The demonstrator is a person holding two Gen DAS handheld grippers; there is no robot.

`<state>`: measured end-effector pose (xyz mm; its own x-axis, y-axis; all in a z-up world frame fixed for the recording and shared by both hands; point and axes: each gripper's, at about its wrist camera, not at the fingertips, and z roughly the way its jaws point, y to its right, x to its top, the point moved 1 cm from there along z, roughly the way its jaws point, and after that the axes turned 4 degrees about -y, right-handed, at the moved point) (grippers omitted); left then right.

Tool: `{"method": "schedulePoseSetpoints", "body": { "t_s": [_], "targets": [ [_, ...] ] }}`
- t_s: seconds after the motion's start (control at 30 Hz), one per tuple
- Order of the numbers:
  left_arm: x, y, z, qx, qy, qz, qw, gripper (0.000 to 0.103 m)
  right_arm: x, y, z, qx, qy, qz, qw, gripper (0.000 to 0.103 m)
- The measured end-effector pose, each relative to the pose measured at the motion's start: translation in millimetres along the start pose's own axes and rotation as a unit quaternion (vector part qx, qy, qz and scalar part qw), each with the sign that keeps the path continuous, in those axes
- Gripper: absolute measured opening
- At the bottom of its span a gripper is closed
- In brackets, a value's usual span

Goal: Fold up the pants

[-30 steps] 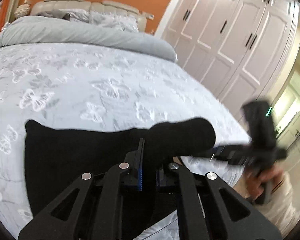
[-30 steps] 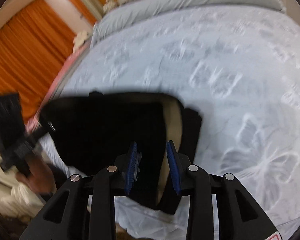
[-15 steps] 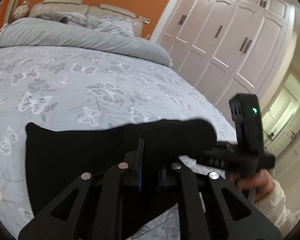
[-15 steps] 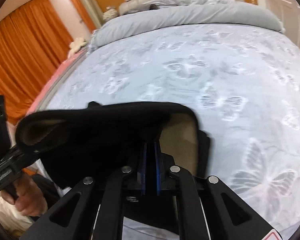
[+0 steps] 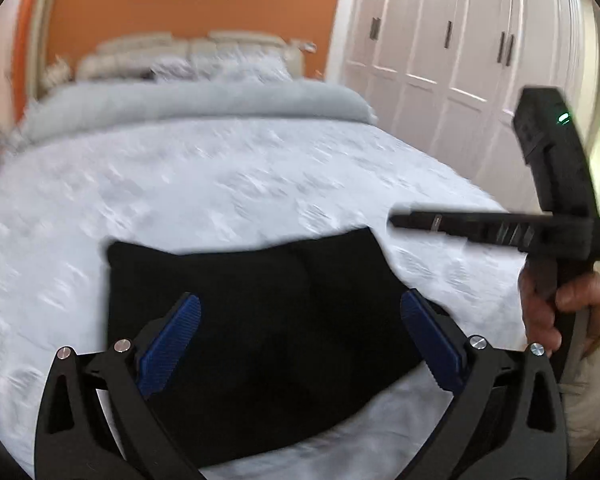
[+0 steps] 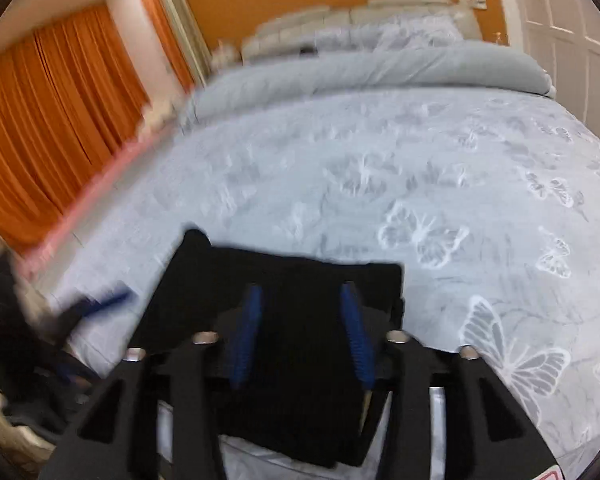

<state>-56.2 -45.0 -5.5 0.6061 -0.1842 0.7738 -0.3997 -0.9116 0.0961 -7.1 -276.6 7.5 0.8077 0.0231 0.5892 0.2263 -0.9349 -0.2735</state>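
The black pants [image 5: 260, 320] lie folded into a flat rectangle near the foot edge of the bed; they also show in the right wrist view [image 6: 292, 312]. My left gripper [image 5: 300, 308] is open wide and empty, just above the pants. My right gripper [image 6: 302, 296] is open and empty, above the pants' right part. The right gripper also shows from the side in the left wrist view [image 5: 396, 222], held in a hand to the right of the pants. A blurred part of the left gripper [image 6: 100, 304] shows at the left of the right wrist view.
The bed [image 5: 220, 184] has a pale blue cover with butterflies and a grey duvet roll [image 5: 196, 100] at the head. White wardrobe doors [image 5: 460, 60] stand to the right. Orange curtains [image 6: 52, 120] hang to the left.
Both grippers have let go of the pants and opened. The lifted fold now lies flat on the pants. Both grippers have pulled back and up.
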Motion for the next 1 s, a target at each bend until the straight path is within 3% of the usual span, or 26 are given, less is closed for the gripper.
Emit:
{"method": "schedulePoseSetpoints", "body": {
  "t_s": [0.07, 0.13, 0.17, 0.2, 0.27, 0.33, 0.4, 0.43, 0.47, 0.5, 0.53, 0.57, 0.6, 0.67, 0.7, 0.77, 0.8, 0.87, 0.93, 1.0],
  "targets": [
    [1, -14, 2, 0.052, 0.005, -0.003, 0.9986, 0.098, -2, -4, 26, -0.070, -0.046, -0.007, 0.996, 0.053],
    [1, -28, 9, 0.076, -0.014, -0.015, 0.9969, 0.098, -3, 4, 48, -0.127, -0.064, 0.016, 0.990, 0.054],
    [0, -34, 12, 0.073, -0.024, -0.023, 0.9968, 0.098, -3, 8, 55, -0.115, -0.072, 0.028, 0.990, 0.025],
    [-1, -40, 15, 0.072, -0.035, -0.032, 0.9963, 0.098, -4, 8, 66, -0.083, -0.086, 0.034, 0.992, 0.024],
    [-3, -53, 21, 0.089, -0.057, -0.045, 0.9934, 0.098, 3, 0, 62, -0.073, -0.069, 0.018, 0.995, 0.004],
    [-4, -64, 26, 0.106, -0.070, -0.056, 0.9903, 0.098, 18, -7, 30, -0.061, -0.018, 0.007, 0.998, 0.004],
    [-6, -72, 25, 0.114, -0.070, -0.063, 0.9889, 0.098, 17, 10, 18, -0.049, -0.006, 0.027, 0.998, 0.006],
    [-8, -75, 26, 0.119, -0.073, -0.063, 0.9882, 0.098, 13, 27, 32, -0.071, -0.035, 0.041, 0.996, 0.008],
    [-10, -78, 29, 0.126, -0.079, -0.061, 0.9870, 0.098, 3, 44, 46, -0.098, -0.076, 0.061, 0.990, 0.002],
    [-14, -79, 31, 0.134, -0.086, -0.060, 0.9855, 0.098, -7, 58, 60, -0.159, -0.111, 0.082, 0.978, 0.002],
    [-16, -81, 35, 0.139, -0.095, -0.060, 0.9838, 0.098, -10, 59, 60, -0.176, -0.110, 0.079, 0.975, 0.003],
    [-19, -84, 36, 0.143, -0.103, -0.061, 0.9825, 0.098, -8, 56, 53, -0.160, -0.091, 0.079, 0.980, 0.006],
    [-22, -86, 38, 0.148, -0.110, -0.064, 0.9807, 0.098, -5, 47, 31, -0.115, -0.042, 0.085, 0.989, 0.007],
    [-26, -90, 40, 0.153, -0.119, -0.072, 0.9783, 0.098, -3, 26, 13, -0.055, -0.008, 0.063, 0.996, 0.007],
    [-28, -92, 41, 0.152, -0.123, -0.078, 0.9777, 0.098, -5, 9, 7, -0.011, -0.009, 0.039, 0.999, 0.007],
    [-31, -93, 45, 0.151, -0.132, -0.080, 0.9764, 0.098, -19, -7, 10, 0.035, -0.045, 0.015, 0.998, 0.004],
    [-33, -92, 48, 0.155, -0.136, -0.076, 0.9756, 0.098, -32, -12, 22, 0.034, -0.084, 0.002, 0.996, 0.000],
    [-34, -92, 51, 0.165, -0.140, -0.067, 0.9740, 0.098, -60, 3, 47, -0.040, -0.133, -0.009, 0.990, 0.000],
    [-36, -91, 53, 0.171, -0.141, -0.061, 0.9732, 0.098, -58, 7, 32, -0.030, -0.111, 0.024, 0.993, 0.001],
    [-36, -91, 54, 0.168, -0.143, -0.061, 0.9734, 0.098, -57, -9, 5, -0.050, -0.058, 0.004, 0.997, 0.022]
  ]
}}
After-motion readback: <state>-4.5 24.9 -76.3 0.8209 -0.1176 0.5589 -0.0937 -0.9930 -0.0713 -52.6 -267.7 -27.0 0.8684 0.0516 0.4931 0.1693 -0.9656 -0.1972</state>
